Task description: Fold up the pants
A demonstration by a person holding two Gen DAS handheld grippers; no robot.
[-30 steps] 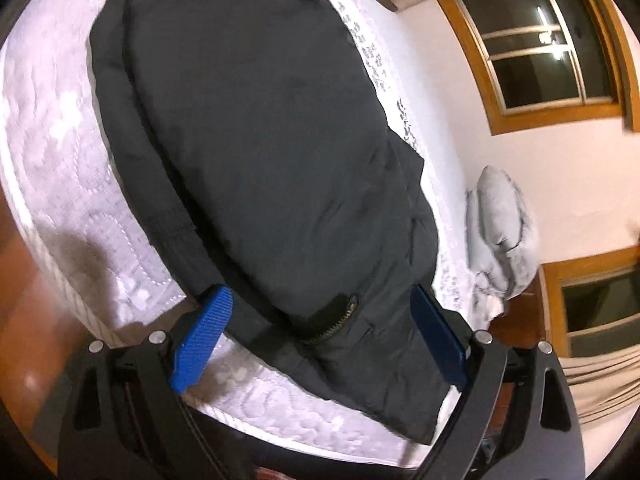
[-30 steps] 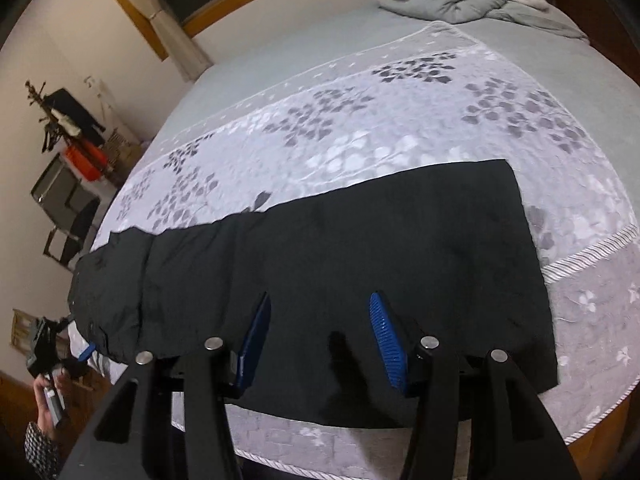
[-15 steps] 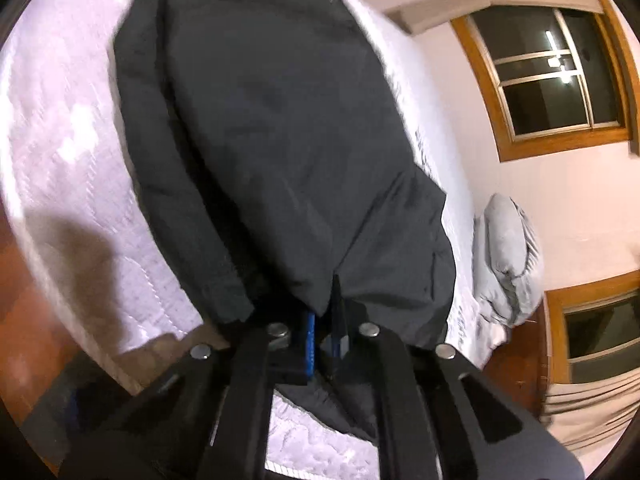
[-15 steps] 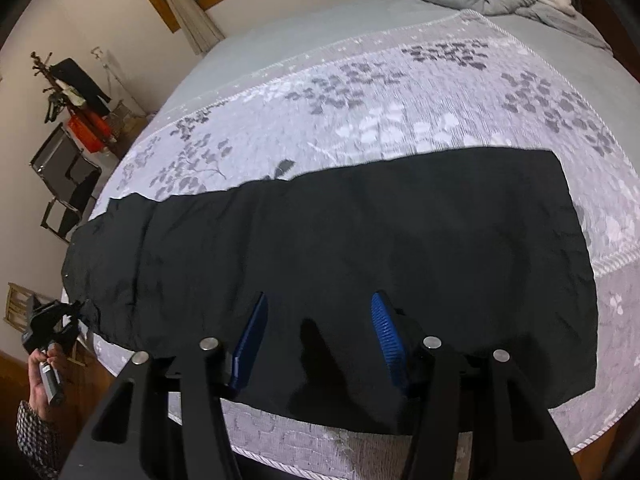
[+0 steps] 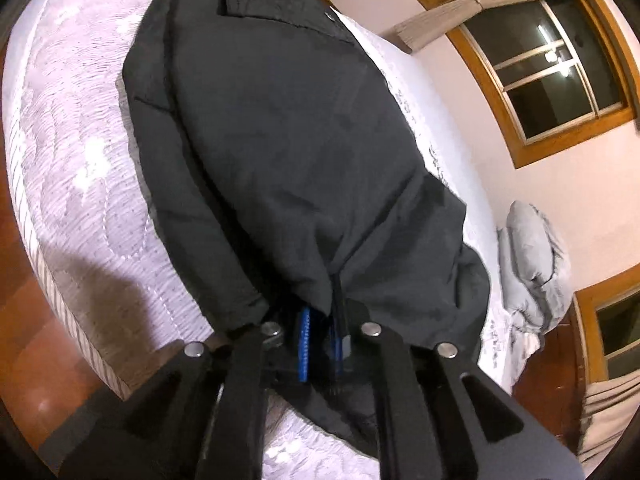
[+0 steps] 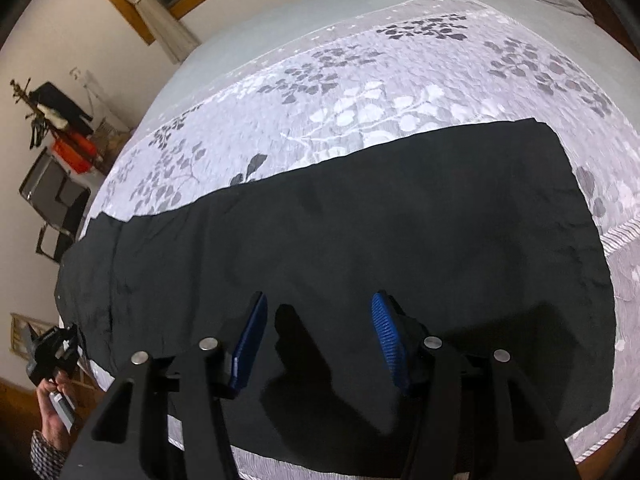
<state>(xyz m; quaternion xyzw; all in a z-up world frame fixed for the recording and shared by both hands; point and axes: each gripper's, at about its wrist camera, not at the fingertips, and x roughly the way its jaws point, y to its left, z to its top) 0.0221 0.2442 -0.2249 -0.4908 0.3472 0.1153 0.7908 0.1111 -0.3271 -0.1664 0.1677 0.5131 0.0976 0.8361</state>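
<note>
Black pants (image 6: 360, 232) lie flat across the patterned bed, waist end at the left, hem at the right. In the left wrist view the pants (image 5: 280, 140) stretch away from me, with a snap flap at the far end. My left gripper (image 5: 320, 340) pinches a bunched fold at the near edge of the fabric; its blue pads press on the cloth while the jaws start opening a little. The right gripper (image 6: 316, 340) hovers low over the pants' near edge, jaws opening, with nothing pinched between its pads. The left gripper (image 6: 52, 354) and the hand (image 6: 52, 404) holding it show at the bed's left corner.
White floral bedspread (image 6: 400, 92) covers the bed, whose edge (image 5: 72, 240) drops to a wooden floor (image 5: 24, 340). A grey duvet (image 5: 532, 256) is piled at the far end. Wood-framed windows (image 5: 552, 68) and a chair with clutter (image 6: 56, 208) stand along the walls.
My left gripper went from wide open around the pants' edge to pinched on a fold of it. The right gripper sank closer to the pants and its jaws widened slightly.
</note>
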